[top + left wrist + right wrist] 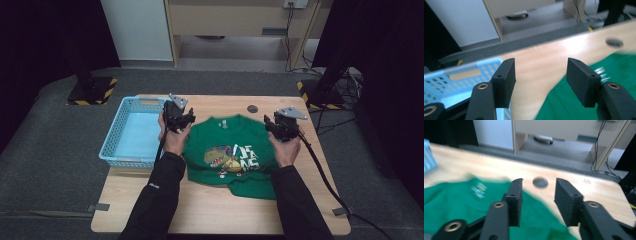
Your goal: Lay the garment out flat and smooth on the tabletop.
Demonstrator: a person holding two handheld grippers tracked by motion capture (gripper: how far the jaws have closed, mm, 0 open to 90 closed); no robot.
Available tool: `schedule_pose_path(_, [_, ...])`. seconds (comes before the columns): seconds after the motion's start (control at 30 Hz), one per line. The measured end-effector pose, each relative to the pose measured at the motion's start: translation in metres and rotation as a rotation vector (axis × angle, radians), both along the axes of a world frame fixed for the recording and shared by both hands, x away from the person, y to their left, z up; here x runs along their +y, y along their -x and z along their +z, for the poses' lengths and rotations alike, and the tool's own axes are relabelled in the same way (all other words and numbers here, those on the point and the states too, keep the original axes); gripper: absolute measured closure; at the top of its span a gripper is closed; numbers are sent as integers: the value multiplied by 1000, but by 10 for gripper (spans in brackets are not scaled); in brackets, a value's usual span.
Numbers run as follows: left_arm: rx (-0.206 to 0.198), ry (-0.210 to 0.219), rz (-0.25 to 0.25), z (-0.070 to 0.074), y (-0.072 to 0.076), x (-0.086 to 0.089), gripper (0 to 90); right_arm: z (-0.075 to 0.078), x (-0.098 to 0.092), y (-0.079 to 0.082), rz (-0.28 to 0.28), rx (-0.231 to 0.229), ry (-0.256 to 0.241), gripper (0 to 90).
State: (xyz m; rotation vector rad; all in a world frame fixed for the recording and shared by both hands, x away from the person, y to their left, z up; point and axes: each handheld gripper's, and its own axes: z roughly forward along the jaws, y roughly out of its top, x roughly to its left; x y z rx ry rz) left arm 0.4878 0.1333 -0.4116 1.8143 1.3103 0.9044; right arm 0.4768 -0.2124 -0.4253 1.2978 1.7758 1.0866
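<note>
I hold the left claw (178, 119) spread, empty, the basket (112, 148) at its left. The right claw (281, 126) is spread above the green shirt (225, 150) on the desk (210, 210).

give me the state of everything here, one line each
left tool: open, holding nothing, above the shirt's left edge
right tool: open, holding nothing, above the shirt's right edge
green shirt: lying on the table, print side up, lower hem rumpled
blue basket: empty, upright, left of the shirt
</note>
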Motion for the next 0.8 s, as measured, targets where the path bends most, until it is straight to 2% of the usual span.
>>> schedule_pose_path(0.1, [67, 23, -15, -15, 8, 4, 377, -14, -7, 6, 9, 45, -31, 492])
schedule_pose_path(0.2, [120, 18, -42, -26, 17, 5, 362, -18, -12, 12, 15, 70, -36, 453])
schedule_pose_path(0.27, [135, 21, -45, -33, 23, 6, 355, -17, -16, 16, 19, 74, -44, 438])
schedule_pose_path(0.37, [163, 49, -54, -41, 30, 9, 340, -13, -21, 21, 21, 71, -59, 421])
schedule_pose_path(0.5, [186, 51, -75, -52, 43, 11, 314, -12, -28, 30, 27, 69, -64, 405])
schedule_pose_path(0.67, [214, 67, -101, -66, 66, 14, 303, -21, -37, 45, 44, 98, -88, 392])
schedule_pose_path(0.8, [242, 69, -130, -78, 84, 15, 317, -35, -38, 60, 58, 126, -83, 385])
